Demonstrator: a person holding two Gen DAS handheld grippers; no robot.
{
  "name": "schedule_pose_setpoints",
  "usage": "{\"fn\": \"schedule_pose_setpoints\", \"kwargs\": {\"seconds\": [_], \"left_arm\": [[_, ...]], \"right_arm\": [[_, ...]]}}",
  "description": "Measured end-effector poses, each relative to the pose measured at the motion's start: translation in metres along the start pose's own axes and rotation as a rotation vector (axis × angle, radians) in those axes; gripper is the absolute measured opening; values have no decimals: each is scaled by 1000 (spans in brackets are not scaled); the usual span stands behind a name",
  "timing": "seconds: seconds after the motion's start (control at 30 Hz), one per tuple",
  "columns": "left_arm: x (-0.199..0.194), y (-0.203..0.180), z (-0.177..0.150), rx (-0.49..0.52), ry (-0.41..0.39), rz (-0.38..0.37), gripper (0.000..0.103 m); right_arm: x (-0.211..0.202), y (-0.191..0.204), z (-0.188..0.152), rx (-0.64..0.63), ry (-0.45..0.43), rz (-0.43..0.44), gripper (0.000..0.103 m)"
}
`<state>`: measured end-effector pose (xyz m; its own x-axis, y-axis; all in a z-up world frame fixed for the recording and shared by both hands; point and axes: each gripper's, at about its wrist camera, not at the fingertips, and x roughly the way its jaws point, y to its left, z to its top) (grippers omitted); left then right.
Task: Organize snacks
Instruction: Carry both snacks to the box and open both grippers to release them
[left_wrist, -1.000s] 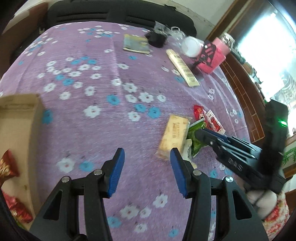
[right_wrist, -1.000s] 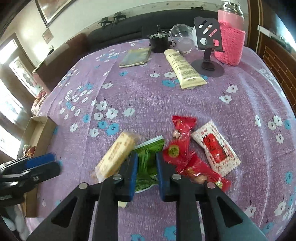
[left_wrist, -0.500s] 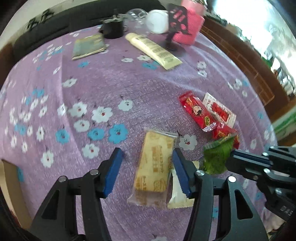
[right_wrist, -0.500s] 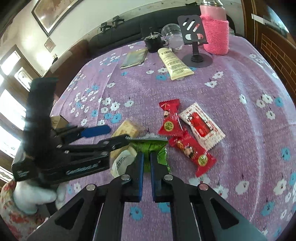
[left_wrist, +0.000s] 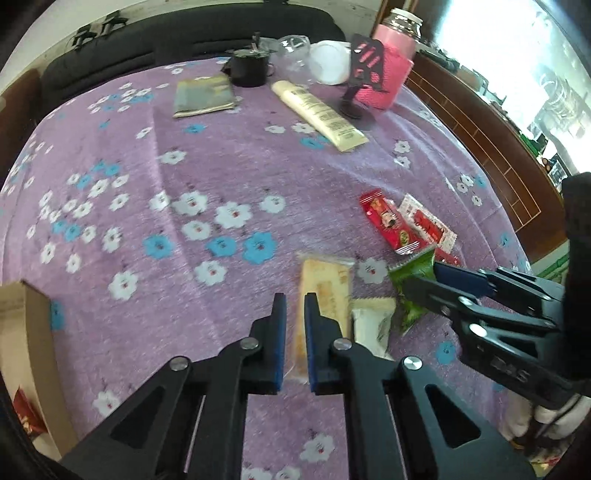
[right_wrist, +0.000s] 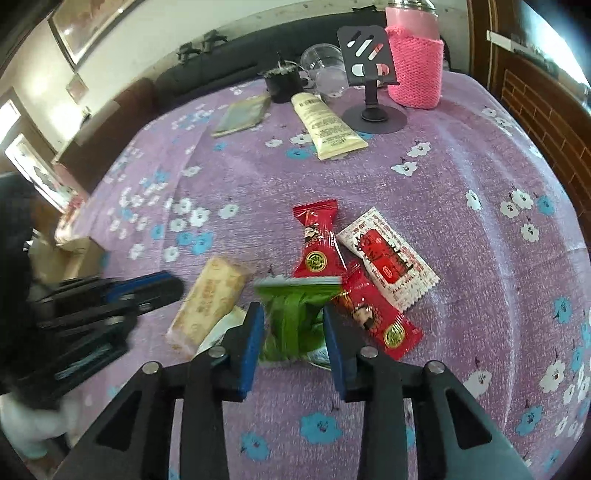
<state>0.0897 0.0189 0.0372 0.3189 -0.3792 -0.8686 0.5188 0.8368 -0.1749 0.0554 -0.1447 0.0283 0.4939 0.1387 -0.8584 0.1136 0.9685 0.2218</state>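
Observation:
My left gripper (left_wrist: 294, 328) is nearly shut, its jaws pinching the left edge of the yellow biscuit pack (left_wrist: 325, 295), which lies on the purple flowered cloth (left_wrist: 184, 166). That pack also shows in the right wrist view (right_wrist: 210, 302). My right gripper (right_wrist: 293, 336) is open, its jaws either side of the green snack pack (right_wrist: 295, 317). Two red snack packs (right_wrist: 319, 240) (right_wrist: 373, 317), a white-and-red pack (right_wrist: 388, 258) and a white pack (left_wrist: 371, 325) lie close by.
A cardboard box (left_wrist: 22, 332) with red packs inside stands at the left table edge. At the back are a cream tube (right_wrist: 327, 125), a black phone stand (right_wrist: 369, 74), a pink knitted bottle cover (right_wrist: 415, 70), a grey packet (right_wrist: 242, 116) and cups.
My left gripper swung over to the yellow biscuit pack and closed on its edge. My right gripper, shut on the green pack before, has opened around it.

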Motion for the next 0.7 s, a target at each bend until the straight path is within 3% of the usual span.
{"fn": "schedule_pose_setpoints", "kwargs": {"seconds": [0.07, 0.17, 0.23, 0.3, 0.47, 0.63, 0.7], "left_arm": [[-1, 2, -4, -4, 1, 15, 11], [0, 3, -7, 0, -3, -9, 14], [1, 3, -6, -9, -6, -35, 24], [4, 2, -4, -8, -9, -42, 46], [20, -9, 3, 33, 13, -36, 55], [36, -36, 9, 176, 20, 85, 57], [36, -43, 7, 219, 20, 97, 35]], "right_arm": [[4, 5, 1, -13, -14, -31, 36], [4, 13, 0, -49, -17, -61, 31], [3, 12, 0, -47, -12, -53, 29], [-1, 8, 0, -20, -10, -29, 25], [-14, 0, -5, 14, -29, -10, 14], [-22, -4, -14, 36, -27, 8, 14], [-25, -6, -15, 43, -29, 15, 14]]}}
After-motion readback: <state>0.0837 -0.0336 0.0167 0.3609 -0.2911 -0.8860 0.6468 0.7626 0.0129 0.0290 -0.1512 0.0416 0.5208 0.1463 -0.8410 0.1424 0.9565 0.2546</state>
